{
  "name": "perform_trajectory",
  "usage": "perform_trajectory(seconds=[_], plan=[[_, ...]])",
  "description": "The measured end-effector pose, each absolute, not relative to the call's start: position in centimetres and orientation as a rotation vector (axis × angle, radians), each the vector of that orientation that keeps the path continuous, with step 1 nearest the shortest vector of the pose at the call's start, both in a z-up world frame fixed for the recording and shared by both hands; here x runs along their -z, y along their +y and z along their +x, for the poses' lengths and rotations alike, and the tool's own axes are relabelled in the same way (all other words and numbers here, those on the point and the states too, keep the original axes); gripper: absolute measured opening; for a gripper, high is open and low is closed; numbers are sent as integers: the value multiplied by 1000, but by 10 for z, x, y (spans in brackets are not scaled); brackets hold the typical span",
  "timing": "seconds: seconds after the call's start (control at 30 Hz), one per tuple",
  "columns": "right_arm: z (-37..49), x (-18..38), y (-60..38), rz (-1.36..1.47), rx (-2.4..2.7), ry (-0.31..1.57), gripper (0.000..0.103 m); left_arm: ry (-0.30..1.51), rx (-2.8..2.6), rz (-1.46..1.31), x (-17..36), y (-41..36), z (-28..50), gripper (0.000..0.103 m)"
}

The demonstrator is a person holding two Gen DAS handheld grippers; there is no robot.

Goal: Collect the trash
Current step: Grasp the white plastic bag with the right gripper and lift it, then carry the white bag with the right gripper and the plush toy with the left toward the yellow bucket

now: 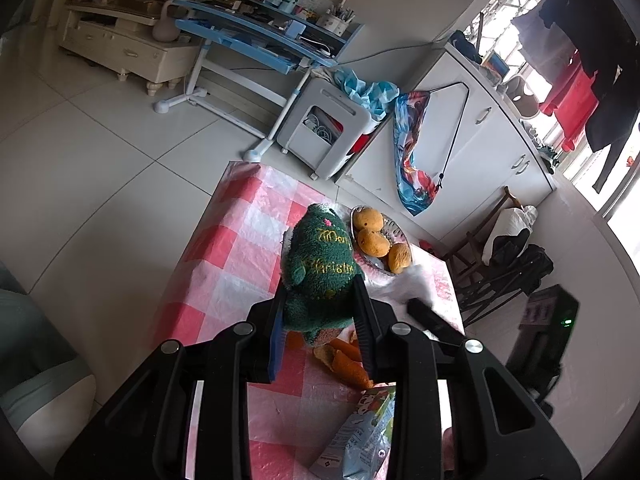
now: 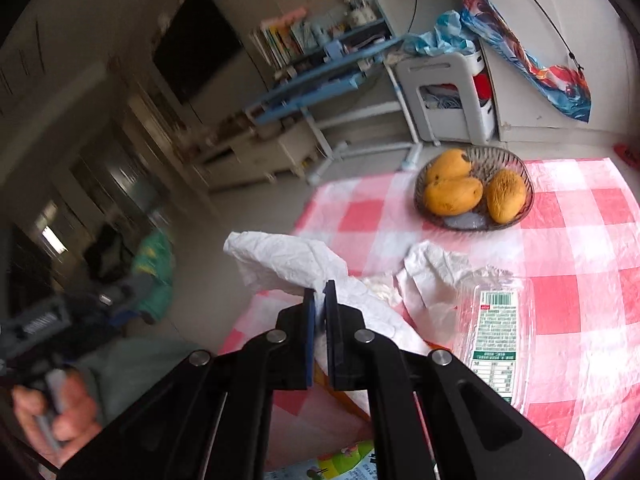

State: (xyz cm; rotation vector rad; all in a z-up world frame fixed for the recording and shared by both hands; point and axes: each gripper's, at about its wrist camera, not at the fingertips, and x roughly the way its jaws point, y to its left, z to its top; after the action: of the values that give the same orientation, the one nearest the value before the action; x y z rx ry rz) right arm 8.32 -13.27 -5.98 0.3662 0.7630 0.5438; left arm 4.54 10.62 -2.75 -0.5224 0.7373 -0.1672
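The crumpled white paper (image 2: 292,260) is pinched between the nearly closed jaws of the right gripper (image 2: 319,294), lifted at the table's near-left edge above the checked tablecloth (image 2: 560,280). More trash lies around it: a clear wrapper (image 2: 496,328) and orange peels (image 1: 344,360). The left gripper (image 1: 320,304) clamps a green towel (image 1: 320,264) (not obviously trash). We judge the grip on the paper shallow; a quick swing could tear it or drop it, or brush the fruit basket (image 2: 520,168).
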Motion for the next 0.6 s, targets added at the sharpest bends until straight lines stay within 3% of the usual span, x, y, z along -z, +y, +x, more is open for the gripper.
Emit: perform_trajectory(seconds=[0.6], plan=[[61, 29, -188, 606, -748, 585, 5, 729, 197, -404, 22, 80, 40, 29]])
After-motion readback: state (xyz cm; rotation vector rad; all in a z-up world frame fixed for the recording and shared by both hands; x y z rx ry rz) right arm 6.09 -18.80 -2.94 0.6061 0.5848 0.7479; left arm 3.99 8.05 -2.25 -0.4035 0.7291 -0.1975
